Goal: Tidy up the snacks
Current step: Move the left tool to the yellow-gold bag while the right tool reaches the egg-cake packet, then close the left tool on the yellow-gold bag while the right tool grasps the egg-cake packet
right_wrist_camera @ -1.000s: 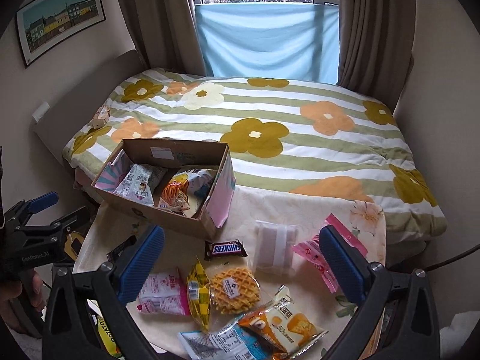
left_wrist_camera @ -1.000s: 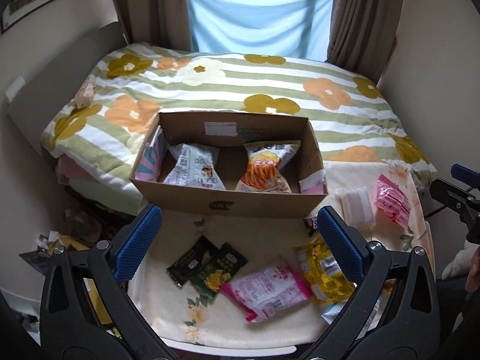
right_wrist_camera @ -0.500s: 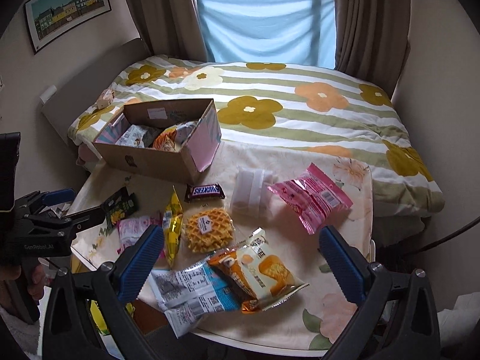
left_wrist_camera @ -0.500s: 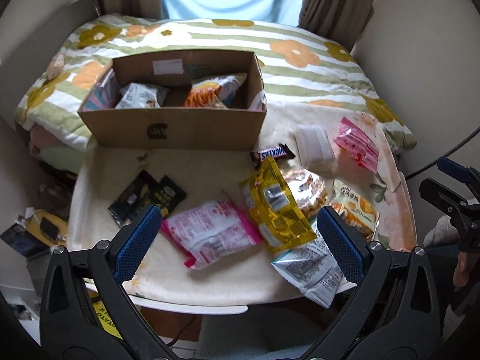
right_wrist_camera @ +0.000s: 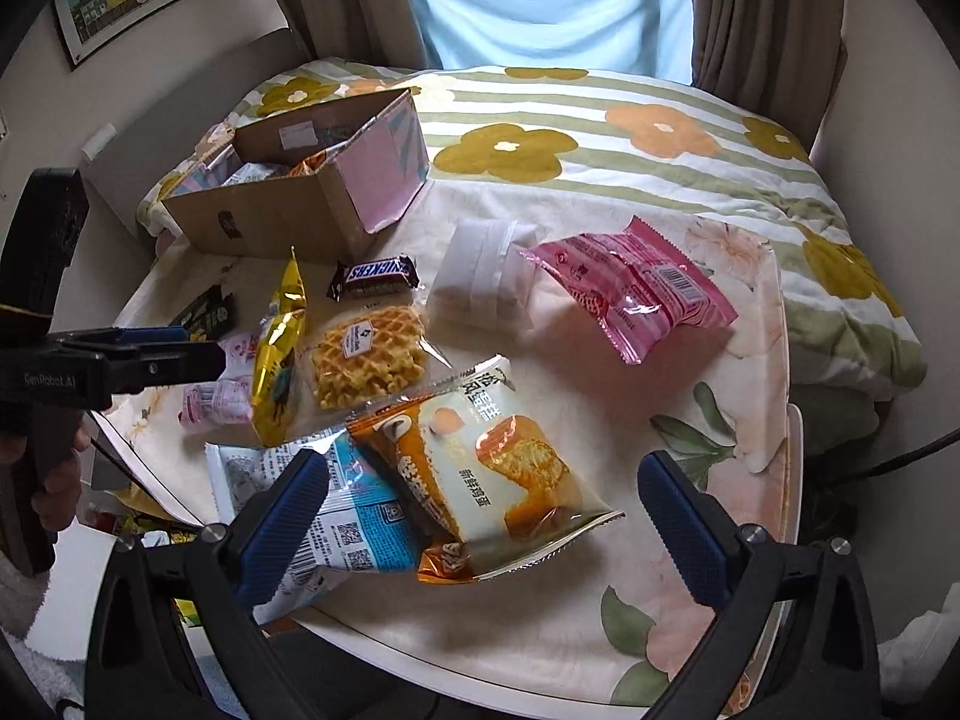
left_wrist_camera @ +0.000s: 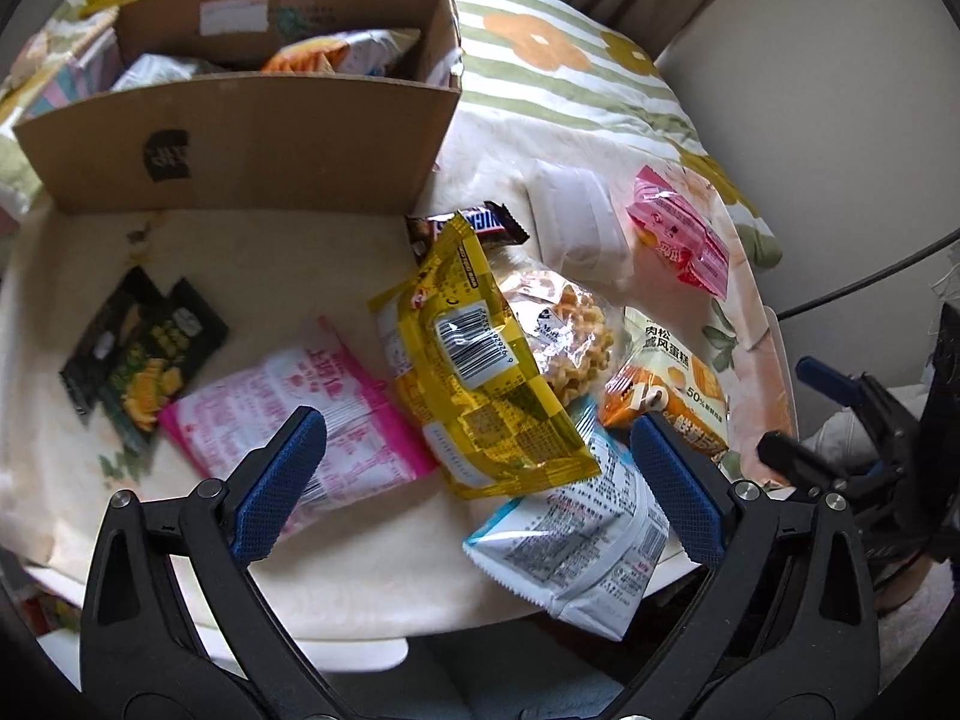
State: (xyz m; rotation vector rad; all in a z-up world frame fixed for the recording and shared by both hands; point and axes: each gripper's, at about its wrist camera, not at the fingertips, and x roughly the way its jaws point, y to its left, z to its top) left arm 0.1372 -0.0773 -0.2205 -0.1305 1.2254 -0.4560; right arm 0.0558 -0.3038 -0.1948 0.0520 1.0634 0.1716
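Observation:
Snack packets lie on a round table with a floral cloth (right_wrist_camera: pixel 708 396). A cardboard box (left_wrist_camera: pixel 252 144) (right_wrist_camera: pixel 288 210) at the back left holds several packets. My left gripper (left_wrist_camera: pixel 477 480) is open and empty, low over the yellow packet (left_wrist_camera: pixel 474 360) and the pink-white packet (left_wrist_camera: pixel 288 414). My right gripper (right_wrist_camera: pixel 480 516) is open and empty above the orange cake packet (right_wrist_camera: pixel 498 468) and the blue-white packet (right_wrist_camera: pixel 336 510). A waffle (right_wrist_camera: pixel 369 354), a Snickers bar (right_wrist_camera: pixel 375 274), a white packet (right_wrist_camera: pixel 486 276), a pink packet (right_wrist_camera: pixel 636 294) and dark green packets (left_wrist_camera: pixel 144 348) lie loose.
A bed with a flowered striped cover (right_wrist_camera: pixel 600 114) stands behind the table. The table's front edge (left_wrist_camera: pixel 360 648) is close below the left gripper. Clutter lies on the floor at the left (right_wrist_camera: pixel 144 528). A curtained window (right_wrist_camera: pixel 552 0) is at the back.
Both grippers have come down and closer to the table. The left one has moved forward over the yellow packet, the right one over the orange cake packet. Both stay open.

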